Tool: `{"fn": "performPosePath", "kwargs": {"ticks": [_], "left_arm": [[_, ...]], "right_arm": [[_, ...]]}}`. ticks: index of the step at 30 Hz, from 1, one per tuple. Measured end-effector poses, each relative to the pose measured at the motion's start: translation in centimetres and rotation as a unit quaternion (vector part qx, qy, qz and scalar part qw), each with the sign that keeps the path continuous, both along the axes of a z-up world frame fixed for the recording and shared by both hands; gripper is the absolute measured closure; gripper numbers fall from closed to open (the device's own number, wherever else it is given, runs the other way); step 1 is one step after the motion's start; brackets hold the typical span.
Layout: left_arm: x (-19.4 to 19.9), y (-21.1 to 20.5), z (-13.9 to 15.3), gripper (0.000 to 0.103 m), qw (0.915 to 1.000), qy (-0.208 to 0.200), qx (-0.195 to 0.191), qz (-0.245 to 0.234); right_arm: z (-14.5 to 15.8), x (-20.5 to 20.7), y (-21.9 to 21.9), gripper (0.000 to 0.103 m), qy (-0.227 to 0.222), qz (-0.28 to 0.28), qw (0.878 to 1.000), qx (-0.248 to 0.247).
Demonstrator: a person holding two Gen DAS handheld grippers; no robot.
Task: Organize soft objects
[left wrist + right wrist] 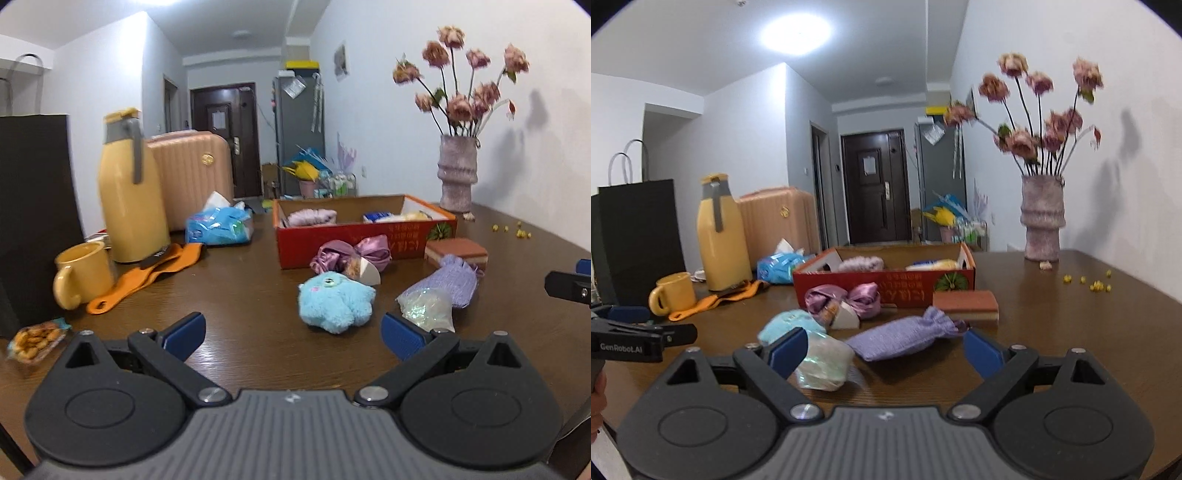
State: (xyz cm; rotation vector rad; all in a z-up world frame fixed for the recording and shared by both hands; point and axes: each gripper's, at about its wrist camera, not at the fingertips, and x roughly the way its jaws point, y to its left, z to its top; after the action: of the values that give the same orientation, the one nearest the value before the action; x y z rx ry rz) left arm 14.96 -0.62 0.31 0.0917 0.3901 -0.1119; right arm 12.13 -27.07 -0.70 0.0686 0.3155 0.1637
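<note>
A blue plush toy (pixel 334 302) lies on the brown table just ahead of my open, empty left gripper (pixel 293 338). Right of it lie an iridescent pouch (pixel 428 304) and a purple knit bag (pixel 452 282). My right gripper (pixel 886 352) is open and empty, just short of the purple bag (pixel 905 338), with the pouch (pixel 823 363) by its left finger. A pink satin bow (pixel 844 301) and a sponge (pixel 966 304) lie before the red box (pixel 886 288), which holds several soft items.
A yellow flask (pixel 131 188), yellow mug (pixel 83 275), orange mitt (pixel 147 275), blue tissue pack (pixel 219 225), snack packet (pixel 35 339) and black paper bag (pixel 33 206) stand at the left. A flower vase (pixel 456 171) stands at the back right.
</note>
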Motion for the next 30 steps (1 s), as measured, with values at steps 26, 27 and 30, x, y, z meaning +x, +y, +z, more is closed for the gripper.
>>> {"fn": "performPosePath", "kwargs": {"ticks": [26, 27, 30], "left_arm": [[18.1, -2.9, -0.8, 0.090, 0.9908, 0.050, -0.017, -0.124], [17.4, -1.8, -0.2, 0.090, 0.9927, 0.036, -0.026, -0.112], [15.5, 1.3, 0.9, 0.090, 0.9956, 0.015, -0.059, -0.072]], "right_arm": [[-0.5, 23.6, 4.5, 0.045, 0.120, 0.143, 0.982, -0.024], [-0.8, 24.4, 5.4, 0.045, 0.131, 0.150, 0.979, -0.030], [-2.1, 26.2, 8.3, 0.057, 0.164, 0.157, 0.972, -0.058]]}}
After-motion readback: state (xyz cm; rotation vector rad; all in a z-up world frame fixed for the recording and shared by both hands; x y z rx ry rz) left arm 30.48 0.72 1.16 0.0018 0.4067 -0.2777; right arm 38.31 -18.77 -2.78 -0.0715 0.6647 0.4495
